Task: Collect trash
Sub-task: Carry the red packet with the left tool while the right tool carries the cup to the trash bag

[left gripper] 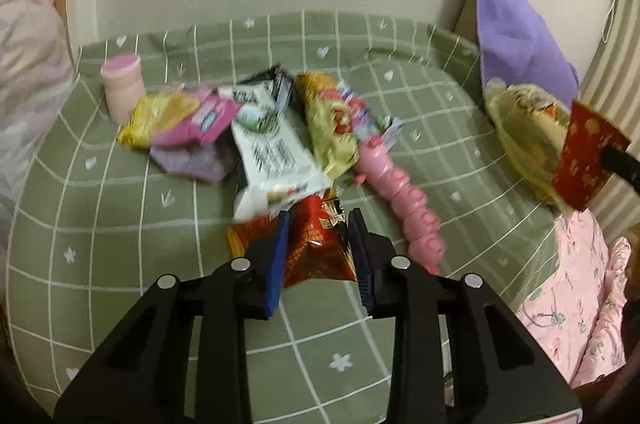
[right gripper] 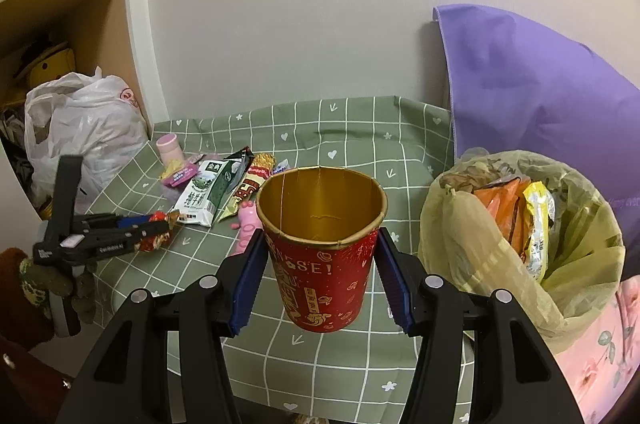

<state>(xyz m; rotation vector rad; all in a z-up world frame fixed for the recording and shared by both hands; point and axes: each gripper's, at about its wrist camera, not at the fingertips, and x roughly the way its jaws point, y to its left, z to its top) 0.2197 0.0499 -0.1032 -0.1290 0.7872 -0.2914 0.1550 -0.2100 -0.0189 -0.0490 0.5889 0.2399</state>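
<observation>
The bin bag [right gripper: 520, 244] is already holding some wrappers; the right gripper [right gripper: 320, 272], jaws clamping a red paper cup [right gripper: 320, 264], is waiting beside it; the left gripper [left gripper: 318, 244], jaws pinching a red wrapper [left gripper: 316, 244], is working the counter [left gripper: 120, 264], where a milk carton [left gripper: 272, 151] and other wrappers are lying uncollected.

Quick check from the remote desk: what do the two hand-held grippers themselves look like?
Both match: the left hand-held gripper and right hand-held gripper have matte black angular frames with cut-out slots, silver round pivot pins and ridged blue finger pads. White lettering marks the left one's side. No cables visible.
</observation>
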